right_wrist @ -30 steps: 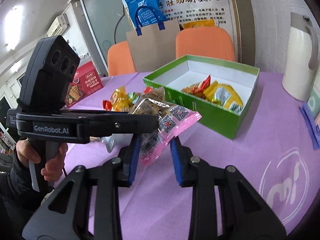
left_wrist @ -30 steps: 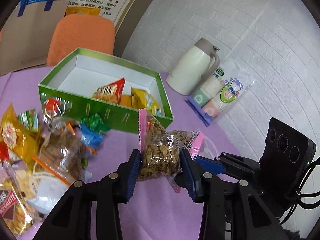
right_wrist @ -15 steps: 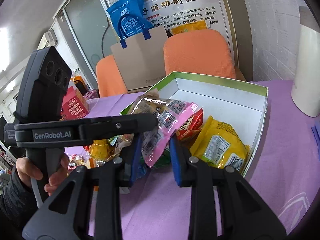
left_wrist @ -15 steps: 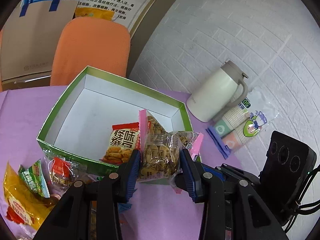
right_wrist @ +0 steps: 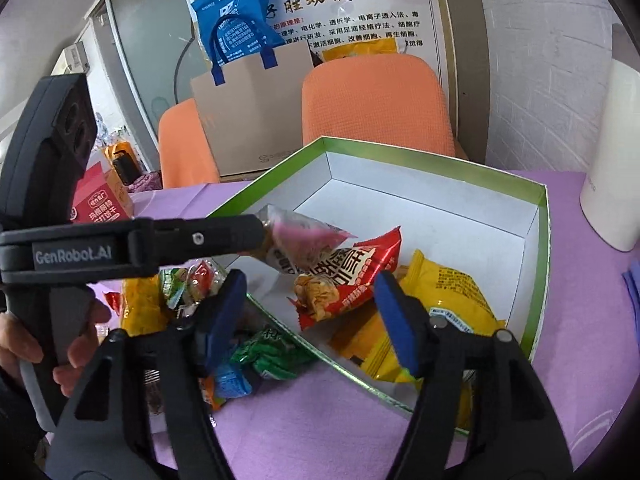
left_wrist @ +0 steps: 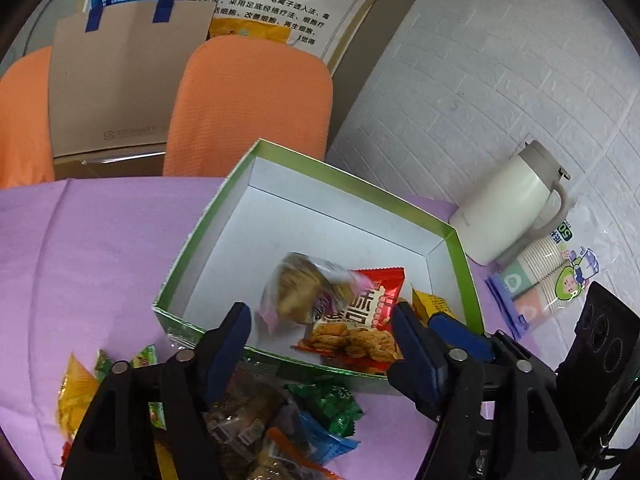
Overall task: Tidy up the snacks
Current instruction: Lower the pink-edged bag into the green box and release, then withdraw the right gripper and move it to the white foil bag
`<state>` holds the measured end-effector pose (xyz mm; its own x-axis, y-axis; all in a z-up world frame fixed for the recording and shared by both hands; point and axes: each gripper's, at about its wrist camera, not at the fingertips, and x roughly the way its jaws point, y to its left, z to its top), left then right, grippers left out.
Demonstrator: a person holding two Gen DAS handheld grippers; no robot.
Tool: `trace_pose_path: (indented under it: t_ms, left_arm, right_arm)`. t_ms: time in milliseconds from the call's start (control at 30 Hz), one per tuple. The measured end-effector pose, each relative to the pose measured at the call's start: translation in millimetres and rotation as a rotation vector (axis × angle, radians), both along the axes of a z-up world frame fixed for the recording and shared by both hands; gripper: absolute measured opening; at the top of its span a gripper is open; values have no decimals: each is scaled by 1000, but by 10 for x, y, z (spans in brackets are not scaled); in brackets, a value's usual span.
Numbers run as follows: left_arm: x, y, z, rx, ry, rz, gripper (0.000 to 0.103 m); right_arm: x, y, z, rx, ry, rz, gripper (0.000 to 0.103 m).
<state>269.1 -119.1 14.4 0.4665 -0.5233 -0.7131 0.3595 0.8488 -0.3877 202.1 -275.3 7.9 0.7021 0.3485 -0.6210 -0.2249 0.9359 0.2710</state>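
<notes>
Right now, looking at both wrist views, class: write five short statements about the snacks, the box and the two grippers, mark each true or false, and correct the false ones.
1. The pink-edged snack bag is over the inside of the green box. True.
2. The left gripper is clamped on that bag. False: its fingers stand apart, having just been opening, with nothing gripped.
3. The right gripper is open. True.
4. The box holds no other snacks. False: a red packet and a yellow packet lie in it.
5. Loose snacks lie on the purple tablecloth outside the box. True.

Glossy plastic snack packets [left_wrist: 352, 320], cardboard box [left_wrist: 360, 192]
</notes>
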Motion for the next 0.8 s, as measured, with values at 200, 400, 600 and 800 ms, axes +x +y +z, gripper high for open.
trace_pose_path:
  t_ms: [200,400,600,800]
  left_arm:
    - [-68,98,51,27,-24,12,84]
    - [-274,260,188,31,-39,14,84]
    - [-735,567,352,15,-35,38,84]
    - [-1318,876,339,19,-81,51,84]
  right_arm:
    - [-105,82,-54,-36,5,12,75]
    - [-313,108,137,-28,-28,19,86]
    - [-711,112,301,-12,-58,23,103]
    - [-1133,191,307,-33,-74,50,103]
